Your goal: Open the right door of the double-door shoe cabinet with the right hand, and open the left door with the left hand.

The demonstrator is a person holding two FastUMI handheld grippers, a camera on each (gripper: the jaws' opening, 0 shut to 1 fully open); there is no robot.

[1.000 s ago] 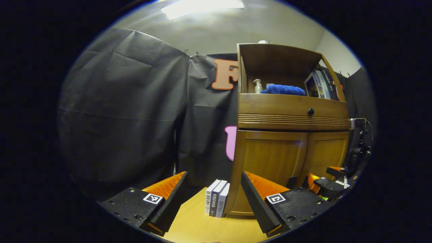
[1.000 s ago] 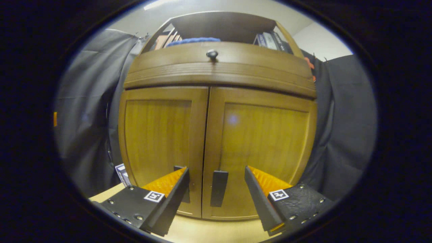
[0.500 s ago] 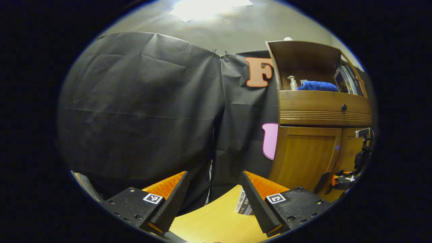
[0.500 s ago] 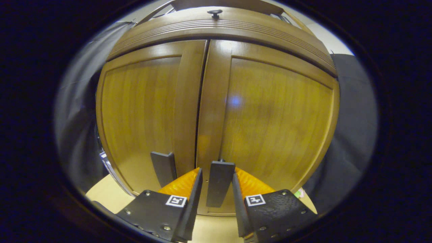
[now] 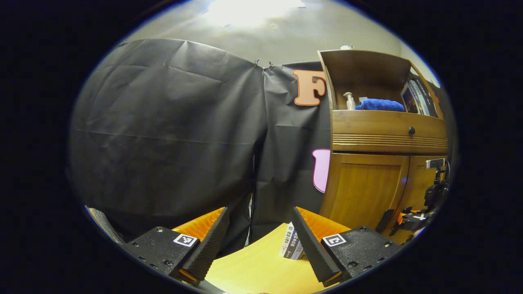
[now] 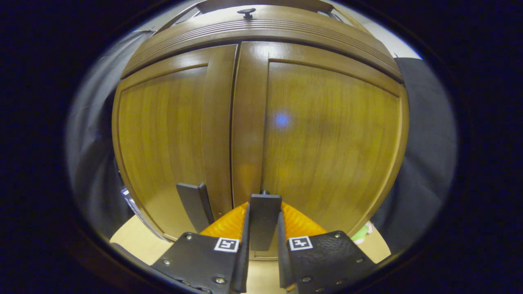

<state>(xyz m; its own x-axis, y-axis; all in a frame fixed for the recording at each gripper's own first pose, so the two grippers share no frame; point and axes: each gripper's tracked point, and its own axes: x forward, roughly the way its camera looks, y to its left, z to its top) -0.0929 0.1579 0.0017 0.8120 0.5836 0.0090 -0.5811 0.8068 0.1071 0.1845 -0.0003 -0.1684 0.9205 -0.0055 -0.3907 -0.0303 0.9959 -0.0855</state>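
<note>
Cabinet doors, both shut, fill the right gripper view, and the right gripper (image 6: 263,228) has its fingers pressed against either side of the dark flat handle (image 6: 264,218) on the right door (image 6: 327,134), low near the centre seam. Just left of it, the matching handle of the left door (image 6: 195,204) hangs untouched on the left door (image 6: 163,134). The first step is in hand: the grasp looks set, and the next move calls for a pull back and outward to the right along the hinge arc, keeping the pinch firm so the thin handle does not slip. The left gripper (image 5: 258,237) waits with fingers spread wide over the wooden table (image 5: 257,269), well apart from the shoe cabinet (image 5: 384,134) at its far right.
</note>
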